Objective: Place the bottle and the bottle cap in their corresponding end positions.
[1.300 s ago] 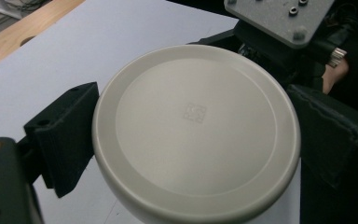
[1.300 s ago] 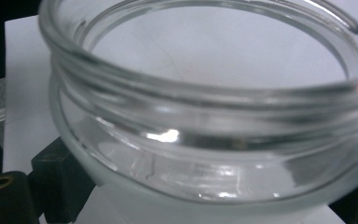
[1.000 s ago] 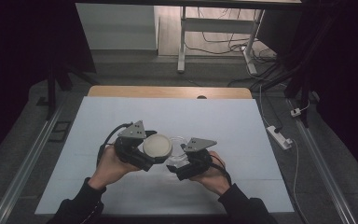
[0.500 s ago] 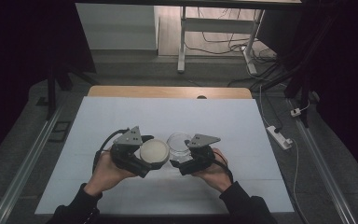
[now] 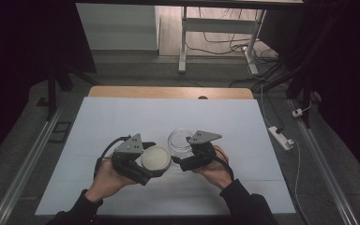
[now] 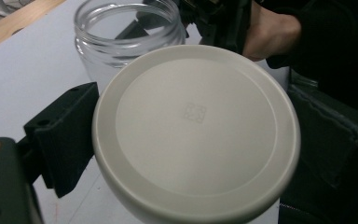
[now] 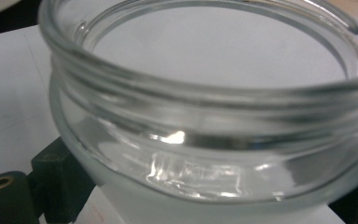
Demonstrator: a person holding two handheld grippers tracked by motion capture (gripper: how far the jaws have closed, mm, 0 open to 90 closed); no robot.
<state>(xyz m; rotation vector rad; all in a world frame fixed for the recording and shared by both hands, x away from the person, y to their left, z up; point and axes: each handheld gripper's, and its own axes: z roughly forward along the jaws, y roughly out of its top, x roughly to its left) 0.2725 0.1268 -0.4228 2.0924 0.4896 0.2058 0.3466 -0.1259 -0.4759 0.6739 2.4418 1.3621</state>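
Two tools work here: left tool (image 5: 153,161) clamps the light, smooth lid (image 5: 155,158) by its rim, right tool (image 5: 180,151) grips the fragile, slippery glass jar (image 5: 180,139) on the tabletop (image 5: 122,117)

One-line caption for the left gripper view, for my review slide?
Left gripper clamps a white lid beside the open glass jar.
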